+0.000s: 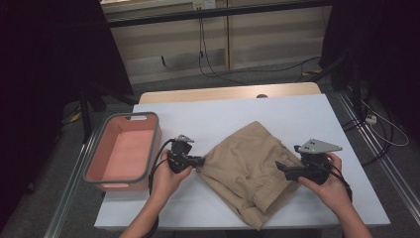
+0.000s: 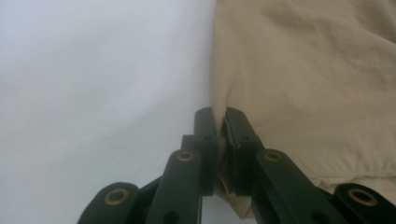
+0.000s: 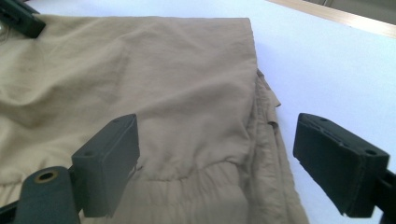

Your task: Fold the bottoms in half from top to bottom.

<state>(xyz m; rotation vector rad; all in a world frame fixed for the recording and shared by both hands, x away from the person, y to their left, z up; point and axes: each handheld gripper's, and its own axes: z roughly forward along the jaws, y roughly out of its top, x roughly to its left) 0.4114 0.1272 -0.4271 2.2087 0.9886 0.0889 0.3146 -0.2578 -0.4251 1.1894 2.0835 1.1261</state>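
overhead, high view: folded tan cotton garment point(image 1: 250, 171) lies mid-table on white tabletop point(image 1: 292, 114), left gripper point(image 1: 199, 160) at its left corner, right gripper point(image 1: 280, 166) at its right edge. salmon plastic bin with grey rim point(image 1: 122, 151) sits left of table, nothing inside.
left gripper view: jaws pressed together, pinching cloth corner. risk: thin bite, fabric could slip out if pulled.
right gripper view: jaws spread wide over waistband side point(image 3: 224, 177), gripping nothing. risk: one-sided pull could drag and unfold garment.
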